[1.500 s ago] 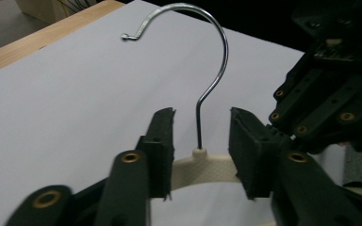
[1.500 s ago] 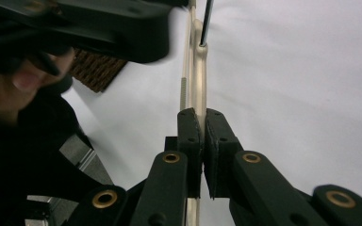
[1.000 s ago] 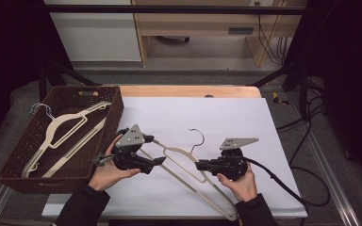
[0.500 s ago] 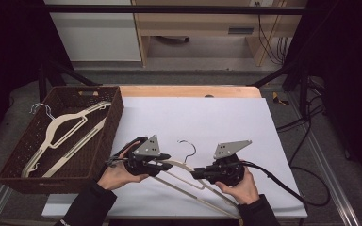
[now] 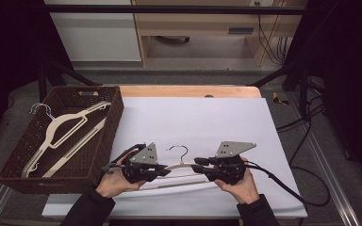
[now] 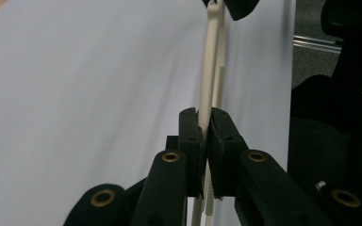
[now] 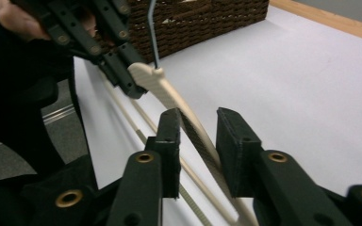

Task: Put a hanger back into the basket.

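Near the front edge of the white table surface [image 5: 193, 117], the person's two hands hold a gripper each, facing one another across a cream hanger [image 5: 181, 165]. The left gripper [image 5: 162, 172] is clamped on the hanger's left arm; in the left gripper view its pads [image 6: 191, 136] press tight against the thin cream strip [image 6: 208, 70] with no gap. The right gripper [image 5: 199, 168] stands part open around the hanger's right arm: in the right gripper view the ribbed arm [image 7: 195, 129] runs between the two jaws, close to the left one, with clear space on the other side. The hanger's metal hook [image 5: 181, 151] points toward the far edge. The hanger lies level between the two grippers, just above or on the surface; which, I cannot tell.

Farther back, at the left edge, a dark woven basket [image 5: 113, 122] holds two more cream hangers [image 5: 66, 127]. Beyond the far edge stands a wooden shelf unit [image 5: 193, 28].
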`<control>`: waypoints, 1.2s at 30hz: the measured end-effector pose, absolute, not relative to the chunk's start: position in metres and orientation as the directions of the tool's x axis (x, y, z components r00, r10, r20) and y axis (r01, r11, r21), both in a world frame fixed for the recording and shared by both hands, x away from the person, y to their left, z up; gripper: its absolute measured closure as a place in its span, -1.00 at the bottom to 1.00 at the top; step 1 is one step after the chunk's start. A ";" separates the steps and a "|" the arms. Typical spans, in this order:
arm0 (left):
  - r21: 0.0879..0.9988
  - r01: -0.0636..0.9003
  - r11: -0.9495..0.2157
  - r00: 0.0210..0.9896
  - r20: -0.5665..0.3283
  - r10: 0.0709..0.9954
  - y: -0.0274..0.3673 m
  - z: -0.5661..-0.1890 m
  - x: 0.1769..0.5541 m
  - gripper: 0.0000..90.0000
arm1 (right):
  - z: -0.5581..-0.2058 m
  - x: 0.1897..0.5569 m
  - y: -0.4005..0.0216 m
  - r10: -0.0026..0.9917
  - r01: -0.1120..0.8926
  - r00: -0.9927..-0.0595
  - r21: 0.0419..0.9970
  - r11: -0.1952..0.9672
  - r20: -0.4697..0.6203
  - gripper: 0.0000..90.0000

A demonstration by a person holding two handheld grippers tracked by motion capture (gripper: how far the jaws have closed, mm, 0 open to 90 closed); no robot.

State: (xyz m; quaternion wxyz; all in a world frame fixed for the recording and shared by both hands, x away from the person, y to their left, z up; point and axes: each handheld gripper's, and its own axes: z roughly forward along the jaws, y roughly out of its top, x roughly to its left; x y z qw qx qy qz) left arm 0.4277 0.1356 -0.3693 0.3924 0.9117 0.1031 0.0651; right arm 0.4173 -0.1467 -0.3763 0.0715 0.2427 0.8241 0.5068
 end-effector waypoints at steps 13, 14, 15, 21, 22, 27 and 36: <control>0.798 0.254 -0.547 0.909 -0.003 0.418 0.160 -0.360 0.428 0.93 | -0.371 0.409 -0.182 0.599 0.289 -0.796 0.924 0.251 0.086 0.06; 0.807 0.263 -0.529 0.898 -0.005 0.440 0.164 -0.355 0.429 0.93 | -0.371 0.408 -0.188 0.612 0.293 -0.785 0.927 0.235 0.093 0.00; 0.815 0.267 -0.515 0.892 -0.007 0.452 0.167 -0.352 0.429 0.93 | -0.372 0.407 -0.194 0.625 0.298 -0.774 0.929 0.220 0.100 -0.07; 0.849 0.249 -0.467 0.874 0.011 0.486 0.184 -0.321 0.431 0.93 | -0.383 0.404 -0.218 0.701 0.304 -0.708 0.934 0.190 0.088 -0.48; 0.854 0.244 -0.459 0.871 0.014 0.491 0.187 -0.315 0.431 0.93 | -0.385 0.403 -0.220 0.713 0.314 -0.695 0.932 0.182 0.095 -0.53; 0.876 0.222 -0.427 0.855 0.036 0.518 0.203 -0.291 0.437 0.93 | -0.393 0.404 -0.231 0.753 0.324 -0.650 0.934 0.152 0.103 -0.69; 0.889 0.230 -0.397 0.819 0.044 0.572 0.242 -0.264 0.456 0.93 | -0.395 0.404 -0.246 0.795 0.331 -0.596 0.936 0.119 0.110 -0.86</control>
